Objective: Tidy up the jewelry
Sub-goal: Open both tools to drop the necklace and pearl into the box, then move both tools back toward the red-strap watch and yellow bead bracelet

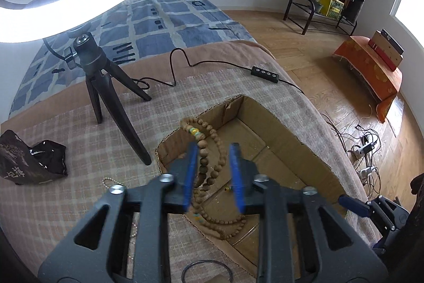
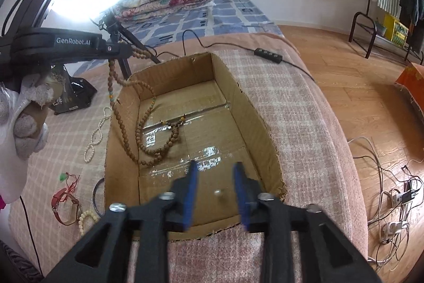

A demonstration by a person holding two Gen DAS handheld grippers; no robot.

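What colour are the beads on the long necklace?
Brown wooden beads, with a few green and yellow ones; the left wrist view shows them best.

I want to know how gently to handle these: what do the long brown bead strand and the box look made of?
Bead strand: probably wood or seeds, with matte, round brown beads and a few pale green and yellow ones that could be stone or glass. Box: corrugated cardboard, raw brown, with ragged torn rims and glossy tape across its floor.
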